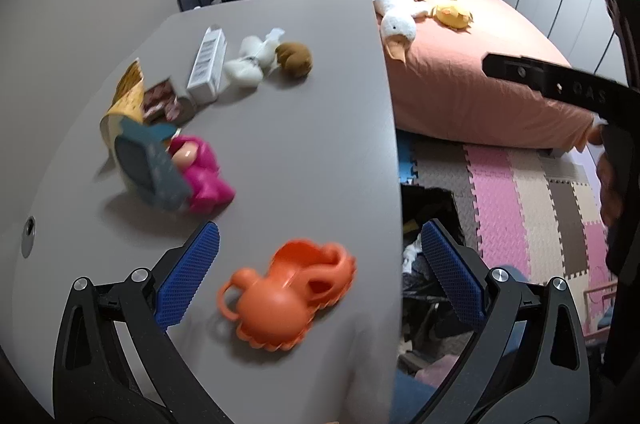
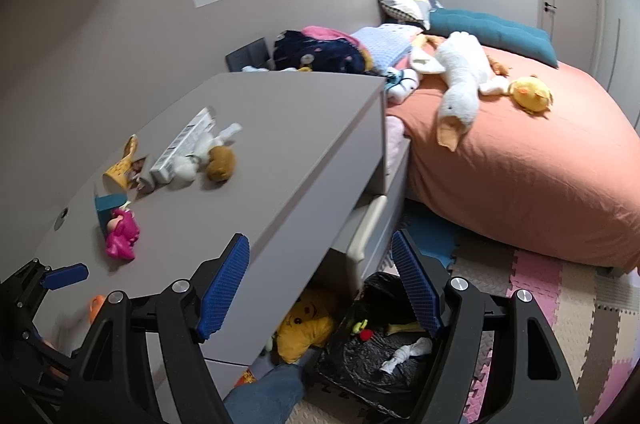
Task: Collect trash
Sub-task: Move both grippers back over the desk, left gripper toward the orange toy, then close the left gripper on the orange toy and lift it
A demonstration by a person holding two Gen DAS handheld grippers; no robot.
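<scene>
Jaws on the left gripper (image 1: pixel 320 276) are wide open with nothing between them, hanging over the desk's (image 1: pixel 304 127) near edge right above an orange toy (image 1: pixel 286 294). The right gripper (image 2: pixel 322 284) is open and empty too, out over the black trash bag (image 2: pixel 372 356) on the floor. Judging by that, the left's nearer the trash: the white box (image 1: pixel 208 65), long axis running away from the gripper, and crumpled tissue (image 1: pixel 250 61) sit up-left at the far end.

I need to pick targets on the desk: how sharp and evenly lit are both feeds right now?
Left wrist view: motion blur smears the orange toy and pink doll; the bed is sharper. Right wrist view: the desk items are soft, the trash bag below is shadowed. Both show fisheye bending, dark corners, no glare.
</scene>
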